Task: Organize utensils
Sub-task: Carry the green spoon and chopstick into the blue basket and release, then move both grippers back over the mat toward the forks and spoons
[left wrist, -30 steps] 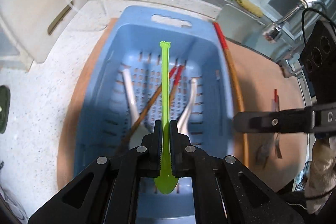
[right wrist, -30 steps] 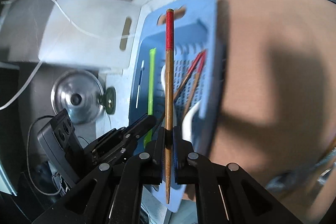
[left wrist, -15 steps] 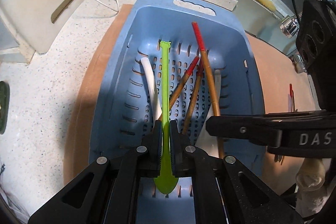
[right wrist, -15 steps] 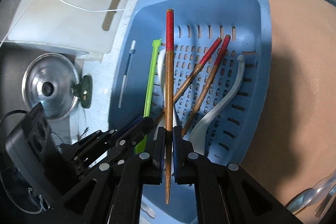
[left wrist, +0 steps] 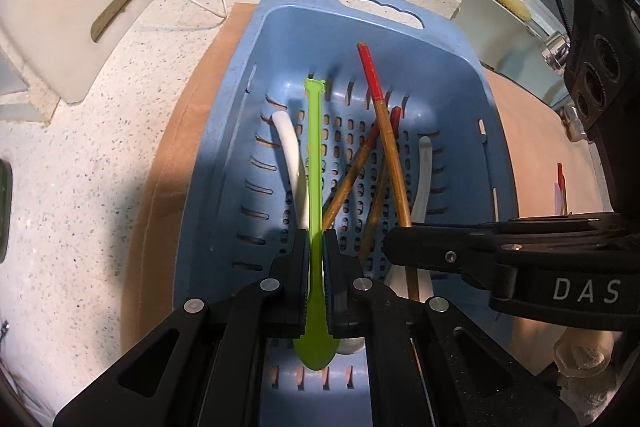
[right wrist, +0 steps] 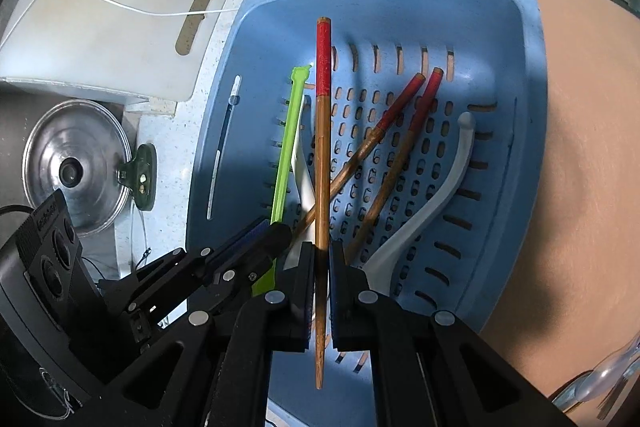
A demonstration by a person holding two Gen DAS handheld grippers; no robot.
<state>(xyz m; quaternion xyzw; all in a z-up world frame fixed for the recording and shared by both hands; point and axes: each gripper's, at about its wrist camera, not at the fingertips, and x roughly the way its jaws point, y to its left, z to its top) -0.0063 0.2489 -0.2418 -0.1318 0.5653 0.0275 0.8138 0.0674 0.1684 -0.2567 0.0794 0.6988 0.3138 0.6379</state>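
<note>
Speckled counter (left wrist: 92, 163), blue basket (left wrist: 472, 75) on mat. Left claw (left wrist: 316, 247) clamped on green spoon (left wrist: 314, 163), right claw (right wrist: 320, 259) clamped on red-tipped chopstick (right wrist: 322, 147). Risked tangling with crossed chopsticks (right wrist: 384, 139) on release.

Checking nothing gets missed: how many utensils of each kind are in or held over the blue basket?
Chopsticks: 3, one in the right gripper, two lying
White spoons: 2
Green spoon: 1, in the left gripper
Total: 6

Green spoon (left wrist: 314, 195) & red-tipped chopstick (right wrist: 322, 155) above blue basket (right wrist: 524, 39); two chopsticks, prob. two white spoons inside.
</note>
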